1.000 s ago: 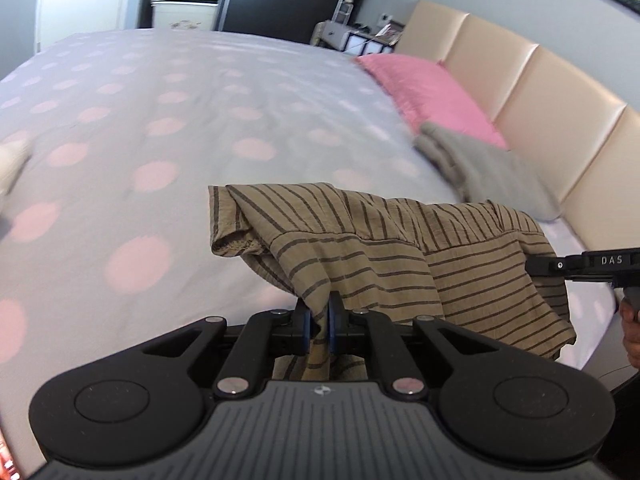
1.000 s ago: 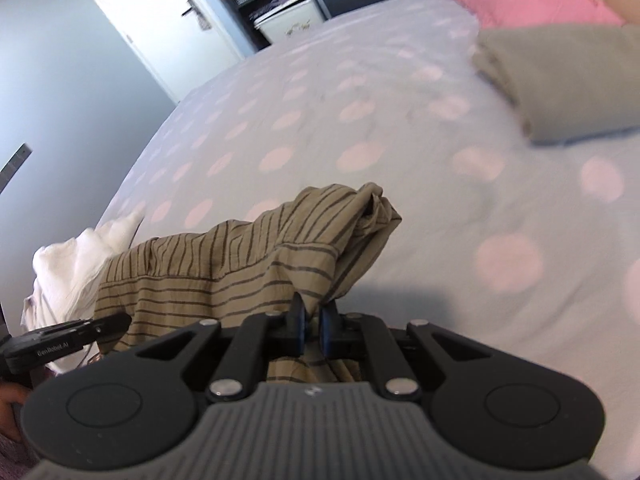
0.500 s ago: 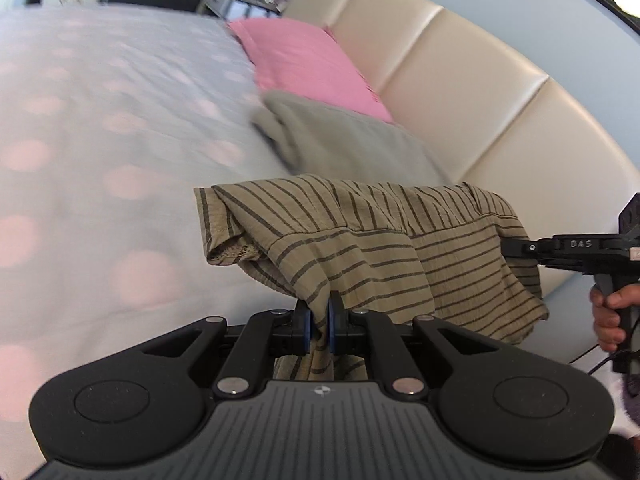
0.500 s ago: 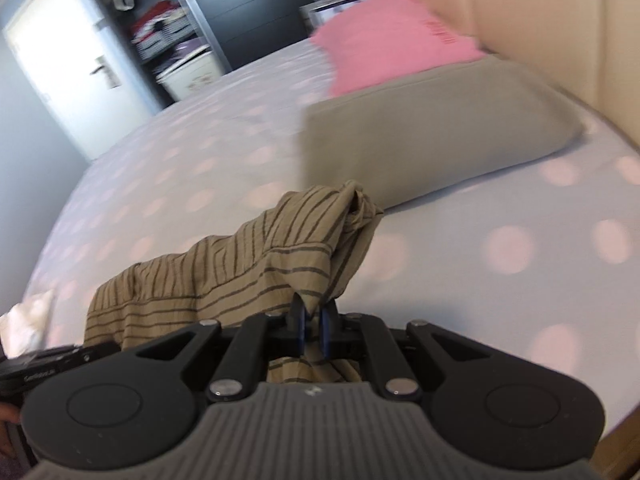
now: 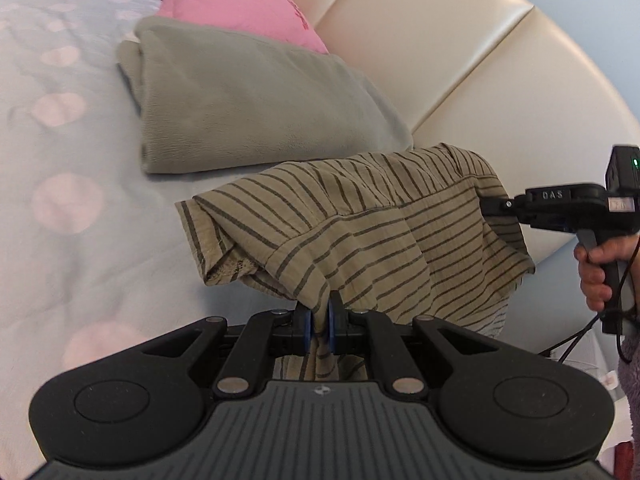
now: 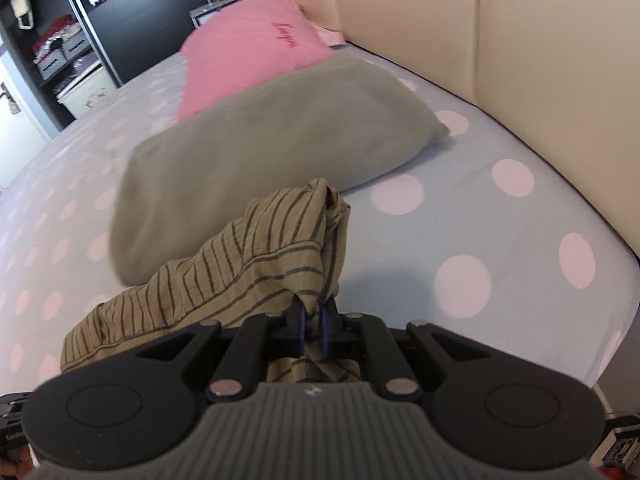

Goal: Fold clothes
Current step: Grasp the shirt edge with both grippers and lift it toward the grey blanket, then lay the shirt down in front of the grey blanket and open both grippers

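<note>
Left wrist view: my left gripper (image 5: pixel 318 322) and right gripper (image 6: pixel 314 322) each clamp the striped shirt (image 5: pixel 360 232), bunched above the bed (image 5: pixel 80 240); folding looks barely begun.

I have swung both wrist views round toward the head of the bed. In the left view the cream headboard (image 5: pixel 460 52) has grown from a strip at the upper right to fill the whole upper right, and the grey pillow (image 5: pixel 248 100) has come from the right edge to upper centre. The striped shirt (image 5: pixel 360 240) now hangs before the headboard. In the right view the white door and white cloth at left have gone; the pink pillow (image 6: pixel 248 52) sits upper centre.
</note>
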The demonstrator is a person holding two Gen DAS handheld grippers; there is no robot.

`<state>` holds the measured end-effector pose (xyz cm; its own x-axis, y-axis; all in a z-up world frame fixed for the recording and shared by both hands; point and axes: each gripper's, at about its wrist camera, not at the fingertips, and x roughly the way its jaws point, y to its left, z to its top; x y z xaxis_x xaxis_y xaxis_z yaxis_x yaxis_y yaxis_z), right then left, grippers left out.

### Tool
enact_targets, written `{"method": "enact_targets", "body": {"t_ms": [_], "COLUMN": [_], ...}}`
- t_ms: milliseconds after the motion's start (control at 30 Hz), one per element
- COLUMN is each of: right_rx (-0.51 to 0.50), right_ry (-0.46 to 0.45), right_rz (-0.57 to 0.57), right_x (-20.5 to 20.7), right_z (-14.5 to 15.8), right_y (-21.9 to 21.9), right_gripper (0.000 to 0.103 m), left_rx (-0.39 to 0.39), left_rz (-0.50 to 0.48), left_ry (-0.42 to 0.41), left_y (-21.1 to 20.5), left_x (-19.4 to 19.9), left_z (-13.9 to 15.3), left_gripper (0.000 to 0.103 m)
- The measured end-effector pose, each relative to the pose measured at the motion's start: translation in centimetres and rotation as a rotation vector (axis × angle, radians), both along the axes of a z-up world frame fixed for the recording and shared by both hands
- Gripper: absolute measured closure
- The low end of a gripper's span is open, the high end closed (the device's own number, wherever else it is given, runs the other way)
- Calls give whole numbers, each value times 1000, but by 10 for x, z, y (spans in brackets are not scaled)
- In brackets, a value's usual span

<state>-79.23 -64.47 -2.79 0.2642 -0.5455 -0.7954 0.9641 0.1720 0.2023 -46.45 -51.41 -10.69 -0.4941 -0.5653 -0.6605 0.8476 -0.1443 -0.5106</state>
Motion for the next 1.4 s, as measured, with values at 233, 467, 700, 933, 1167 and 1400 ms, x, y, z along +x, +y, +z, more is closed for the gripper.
{"method": "enact_targets", "body": {"t_ms": [233,467,700,933,1167,1400], "right_rx": [22,57,84,37,-97,-79], "right_ry": [11,0,-18,54,17,71], "right_rz": [-7,-16,-55,-145,-99,-26], "right_x": [0,-4,-15,-34,-46,-34], "right_z": [-40,-87,-121,-105,-61,-89], "right_y": [-50,-83,-92,-79,-26,-1], "right_gripper": [94,94,91,75,86,90], "left_rx": [6,30,43,50,-72,-49], "left_rz": [-21,-49,-72,-41,-21,-168], "left_ry": [-83,-143,-178,-232,-220,-260], "left_y": [-45,-64,-62,-53,-15,-19], "left_x": [-9,-11,-12,-2,-3,-53], "left_z": [-19,-49,-67,-48,-9,-26], "left_gripper": [98,98,97,82,82,91]}}
